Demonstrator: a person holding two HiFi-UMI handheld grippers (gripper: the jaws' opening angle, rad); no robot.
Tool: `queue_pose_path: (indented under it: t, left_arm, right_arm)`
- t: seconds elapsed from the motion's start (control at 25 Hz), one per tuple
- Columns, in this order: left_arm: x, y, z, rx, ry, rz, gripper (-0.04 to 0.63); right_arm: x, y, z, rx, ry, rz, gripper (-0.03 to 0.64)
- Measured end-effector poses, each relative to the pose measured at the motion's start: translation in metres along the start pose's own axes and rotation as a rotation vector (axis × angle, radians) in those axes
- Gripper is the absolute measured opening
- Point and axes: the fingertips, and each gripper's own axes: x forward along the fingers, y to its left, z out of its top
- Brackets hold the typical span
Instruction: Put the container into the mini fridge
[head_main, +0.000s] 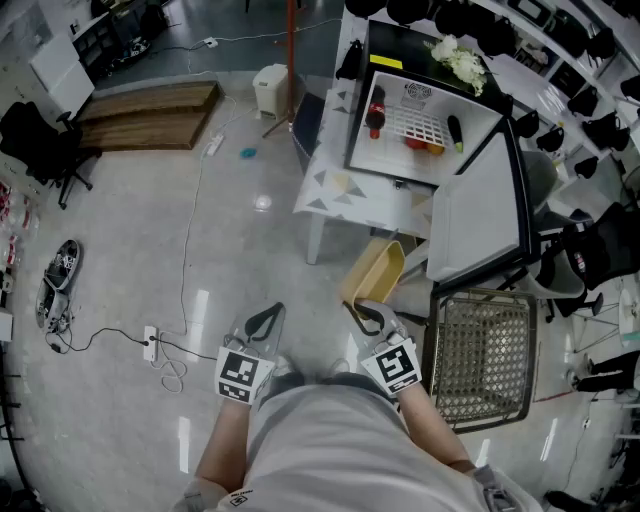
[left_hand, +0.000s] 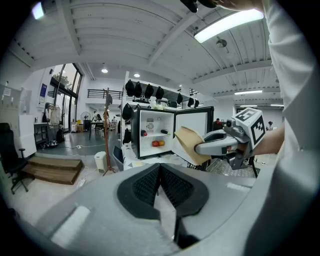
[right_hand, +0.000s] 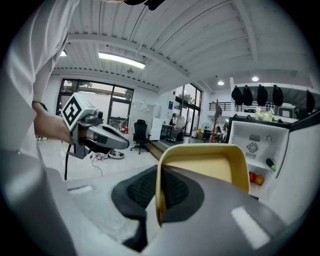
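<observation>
Pinching the yellow container by its rim in my right tool, arm stretched forward toward the open mini fridge, left tool level alongside, jaws together, empty.

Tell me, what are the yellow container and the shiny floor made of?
The yellow container looks like plastic: thin, even walls, rounded corners and a smooth, dull finish. The floor is probably polished concrete or a coated surface: it is plain grey and glossy enough to mirror the lights above.
</observation>
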Motion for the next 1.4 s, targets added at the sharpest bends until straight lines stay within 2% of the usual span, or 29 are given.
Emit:
queue_pose_path:
  t: [0.48,0.72,0.88,1.12,1.4]
  left_arm:
    - [-0.022,0.062,-0.007,-0.015,-0.044,-0.021,0.009]
    - [-0.037,0.093,-0.022,-0.017,-0.042,-0.045,0.009]
    - [-0.040,0.113,-0.025,-0.012,-0.034,-0.033,0.009]
    - [-0.016,0.139,-0.027,-0.009,-0.012,-0.024,0.009]
    - [0.046,0.165,-0.010,0.007,0.003,-0.014,0.009]
  right_arm:
    - [0.052,0.020,0.024,0.039,0.002,-0.046,0.008]
    - [0.090,0.042,0.031,0.010,0.022,-0.035,0.008]
    - [0.110,0.048,0.035,-0.010,0.035,-0.020,0.008]
    - [0.144,0.026,0.034,-0.005,0.034,-0.013,0.008]
    - [0.184,-0.035,0.033,0.003,0.013,-0.002,0.008]
